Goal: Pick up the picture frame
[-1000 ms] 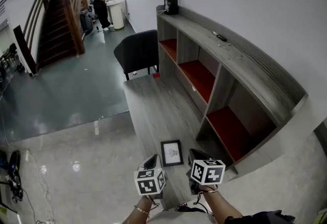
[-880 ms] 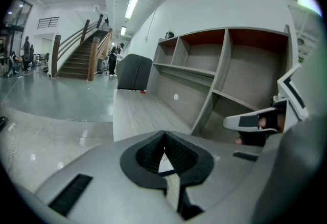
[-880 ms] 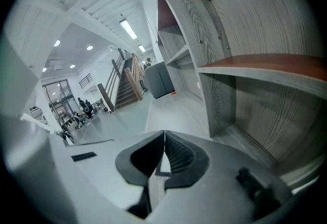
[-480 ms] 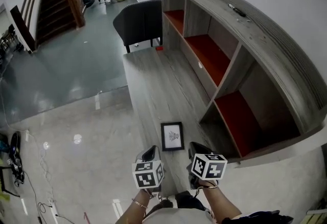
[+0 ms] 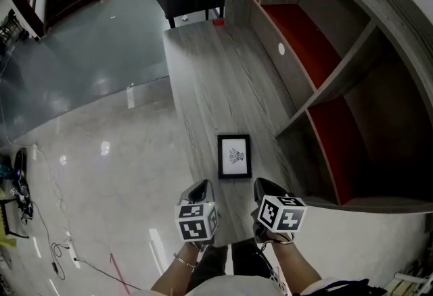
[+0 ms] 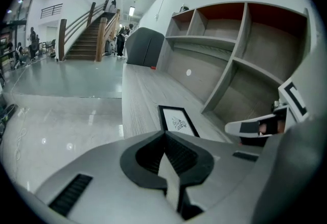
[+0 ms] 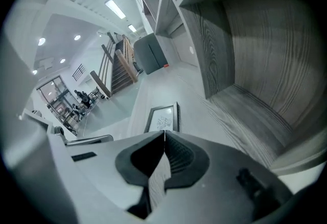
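Small rectangular black-rimmed picture frame (image 5: 234, 156) lies flat on the grey wood-grain floor strip (image 5: 203, 78), just beside the grey, red-lined wooden shelf unit (image 5: 291, 85). Left gripper (image 5: 199, 189) and right gripper (image 5: 264, 187), near that unit's end: both clenched, empty, clear of frame.

Left tool (image 6: 164, 135) above the grey wood floor (image 6: 140, 90), jaws pressed together, nothing between them.
Picture frame (image 6: 178, 120) lies flat on the floor ahead of the tips; shelf unit (image 6: 230, 59) to its right, right tool (image 6: 255, 127) at right edge, dark chair (image 6: 144, 46) and staircase (image 6: 87, 39) far back.
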The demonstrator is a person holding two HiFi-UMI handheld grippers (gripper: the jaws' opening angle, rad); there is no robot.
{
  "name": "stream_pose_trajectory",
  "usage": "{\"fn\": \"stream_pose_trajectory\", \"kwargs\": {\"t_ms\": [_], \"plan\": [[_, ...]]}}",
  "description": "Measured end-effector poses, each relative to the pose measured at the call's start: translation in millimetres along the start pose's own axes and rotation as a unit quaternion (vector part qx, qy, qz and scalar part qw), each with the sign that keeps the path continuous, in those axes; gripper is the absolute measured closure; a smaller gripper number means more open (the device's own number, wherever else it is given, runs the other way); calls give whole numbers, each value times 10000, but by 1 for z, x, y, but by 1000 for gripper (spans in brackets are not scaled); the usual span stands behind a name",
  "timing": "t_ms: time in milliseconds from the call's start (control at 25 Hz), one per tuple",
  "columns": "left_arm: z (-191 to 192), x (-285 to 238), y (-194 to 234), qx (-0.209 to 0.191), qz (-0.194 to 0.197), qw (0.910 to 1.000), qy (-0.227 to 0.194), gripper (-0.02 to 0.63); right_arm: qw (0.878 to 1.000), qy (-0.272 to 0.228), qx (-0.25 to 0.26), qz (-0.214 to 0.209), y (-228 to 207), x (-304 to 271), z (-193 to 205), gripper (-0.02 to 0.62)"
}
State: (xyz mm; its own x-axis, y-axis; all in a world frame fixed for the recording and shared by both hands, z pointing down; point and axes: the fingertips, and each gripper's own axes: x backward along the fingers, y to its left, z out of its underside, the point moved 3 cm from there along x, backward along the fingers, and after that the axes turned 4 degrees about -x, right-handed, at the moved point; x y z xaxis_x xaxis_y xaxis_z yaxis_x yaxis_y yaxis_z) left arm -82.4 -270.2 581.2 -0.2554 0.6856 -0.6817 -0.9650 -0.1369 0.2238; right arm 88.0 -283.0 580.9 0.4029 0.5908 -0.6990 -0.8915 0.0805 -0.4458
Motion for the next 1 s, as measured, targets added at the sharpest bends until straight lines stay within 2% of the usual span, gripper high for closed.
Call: {"fn": "stream_pose_trajectory", "kwargs": {"t_ms": [480,1000], "plan": [[54,-38,5,296,-6,9986,442,592,9990,396,-202,72,-26,-39,47,563],[47,-46,5,240,17,9990,385,592,9992,387,-58,-24,-25,-43,39,561]]}}
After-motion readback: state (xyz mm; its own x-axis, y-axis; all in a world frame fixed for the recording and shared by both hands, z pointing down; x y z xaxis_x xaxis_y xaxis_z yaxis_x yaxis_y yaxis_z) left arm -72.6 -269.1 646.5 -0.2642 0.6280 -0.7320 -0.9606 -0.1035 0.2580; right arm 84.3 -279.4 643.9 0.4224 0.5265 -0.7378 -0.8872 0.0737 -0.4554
